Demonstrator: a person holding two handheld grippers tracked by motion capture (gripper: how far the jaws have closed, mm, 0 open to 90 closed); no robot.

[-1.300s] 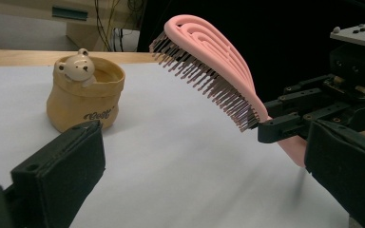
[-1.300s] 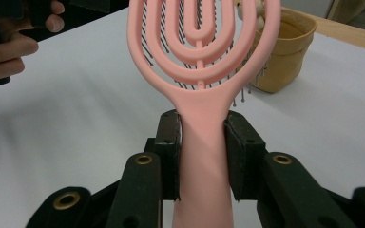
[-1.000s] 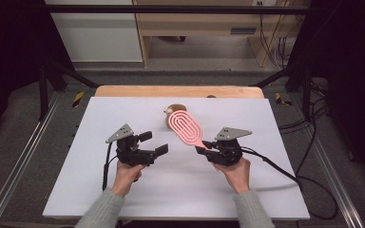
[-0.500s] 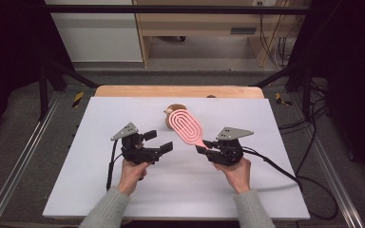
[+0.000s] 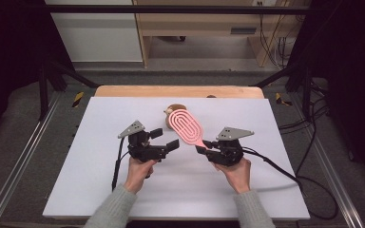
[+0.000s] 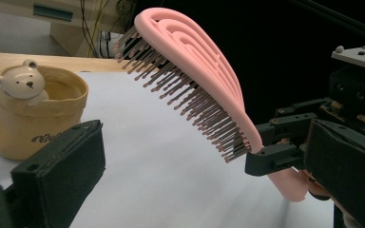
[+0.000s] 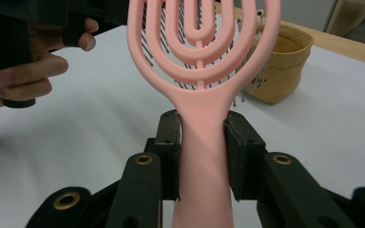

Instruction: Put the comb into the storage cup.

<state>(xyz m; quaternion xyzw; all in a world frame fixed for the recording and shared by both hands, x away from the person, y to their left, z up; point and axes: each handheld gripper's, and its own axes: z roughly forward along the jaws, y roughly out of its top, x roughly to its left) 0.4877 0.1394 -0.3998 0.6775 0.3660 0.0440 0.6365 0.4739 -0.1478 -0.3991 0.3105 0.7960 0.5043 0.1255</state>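
1. Pink plastic, the hairbrush (image 7: 202, 61) was held clear of the white table (image 5: 100, 190), its handle clamped between the pads of the right gripper (image 5: 208, 147) and its vented head angled up and away, bristles facing down toward the left gripper (image 5: 164, 141).
2. That left gripper stood with its jaws spread wide and nothing between them, just beside the brush head.
3. Judged risk: the grip sat low on a smooth handle, so the long head could have swung or slipped if nudged by the left jaws.
4. A second risk was the small tan pot (image 6: 28, 114) with a bear figure (image 6: 21, 83) on its rim, standing near the brush head; a careless sweep could have tipped it.
5. Dark script ran along the pot's lower front, largely hidden by a jaw; only "Be" or similar could be guessed. No other writing was legible.
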